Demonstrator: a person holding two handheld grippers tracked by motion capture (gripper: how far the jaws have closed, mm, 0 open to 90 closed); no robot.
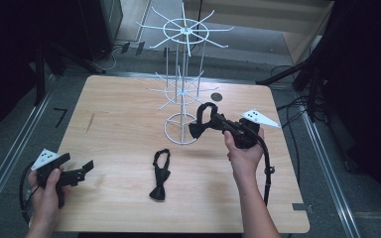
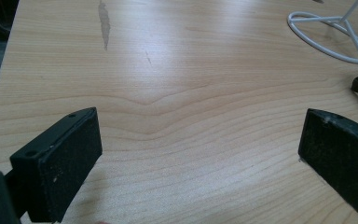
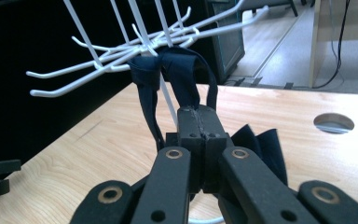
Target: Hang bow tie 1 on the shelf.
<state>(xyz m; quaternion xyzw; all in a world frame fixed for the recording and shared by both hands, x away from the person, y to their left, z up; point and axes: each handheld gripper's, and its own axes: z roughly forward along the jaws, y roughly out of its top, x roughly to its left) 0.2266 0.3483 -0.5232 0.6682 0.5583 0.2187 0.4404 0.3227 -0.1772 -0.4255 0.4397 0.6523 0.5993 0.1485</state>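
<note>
A white wire rack (image 1: pixel 183 89) with two tiers of hooks stands at the table's far middle. My right gripper (image 1: pixel 213 119) (image 3: pixel 199 122) is shut on the strap of a dark bow tie (image 1: pixel 198 130) (image 3: pixel 182 70), held above the table just right of the rack. The strap's loop reaches up among the lower tier's hooks (image 3: pixel 121 51); I cannot tell whether it rests on one. A second black bow tie (image 1: pixel 158 176) lies flat at the table's near middle. My left gripper (image 1: pixel 77 164) (image 2: pixel 198 135) is open near the front left corner, with bare wood between its jaws.
The rack's ring base (image 1: pixel 181 130) (image 2: pixel 328 35) sits on the wooden table (image 1: pixel 119 114). A round cable hole (image 1: pixel 216 96) (image 3: pixel 333 122) lies behind the right gripper. Dark stands and cables surround the table on the floor.
</note>
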